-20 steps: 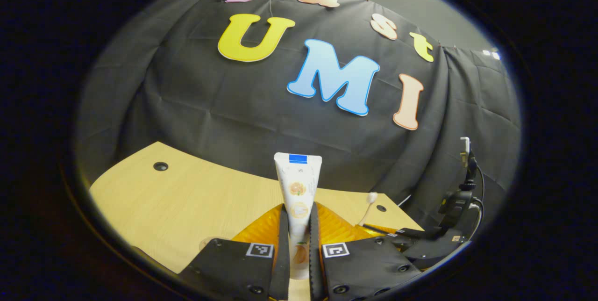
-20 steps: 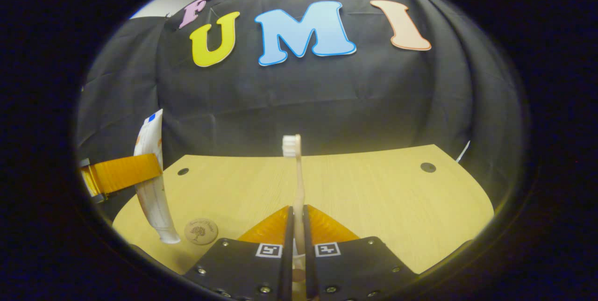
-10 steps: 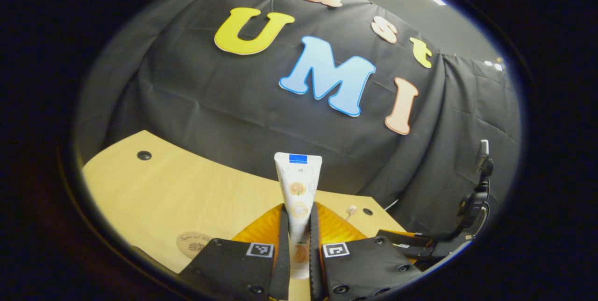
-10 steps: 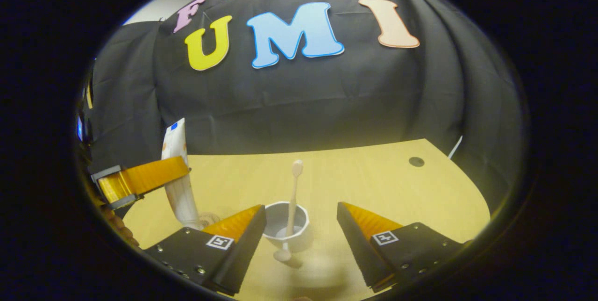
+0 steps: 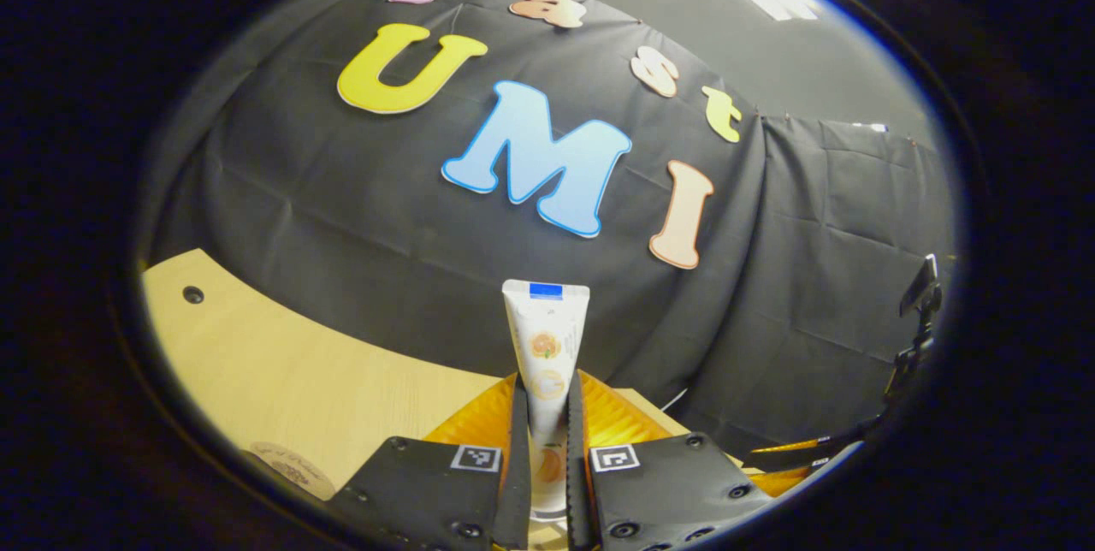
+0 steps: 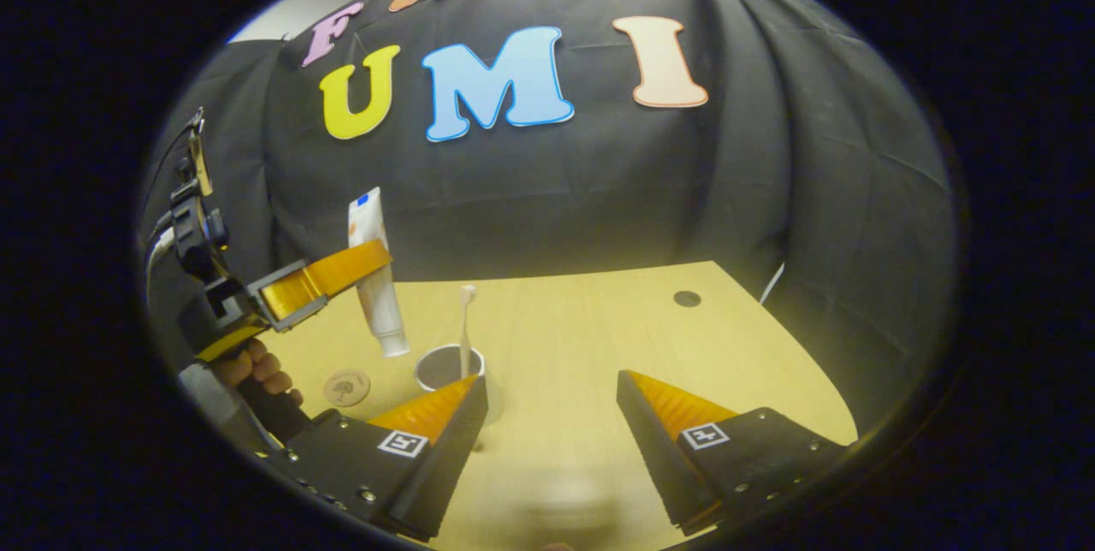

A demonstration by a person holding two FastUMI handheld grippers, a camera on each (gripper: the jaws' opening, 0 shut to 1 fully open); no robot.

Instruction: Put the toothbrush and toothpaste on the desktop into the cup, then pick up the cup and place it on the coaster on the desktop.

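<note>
Right gripper view showed the right gripper (image 6: pixel 552 388) with its jaws wide apart and holding nothing, low over the tabletop (image 6: pixel 599 337). Bare wood ran ahead to the far edge. The toothbrush (image 6: pixel 465 328) stood upright in the cup (image 6: pixel 445 367); the coaster (image 6: pixel 346 387) lay just to its left. The left gripper (image 5: pixel 541 435) had its jaws clamped on the toothpaste (image 5: pixel 546 363), cap down, above the cup's left side.
</note>
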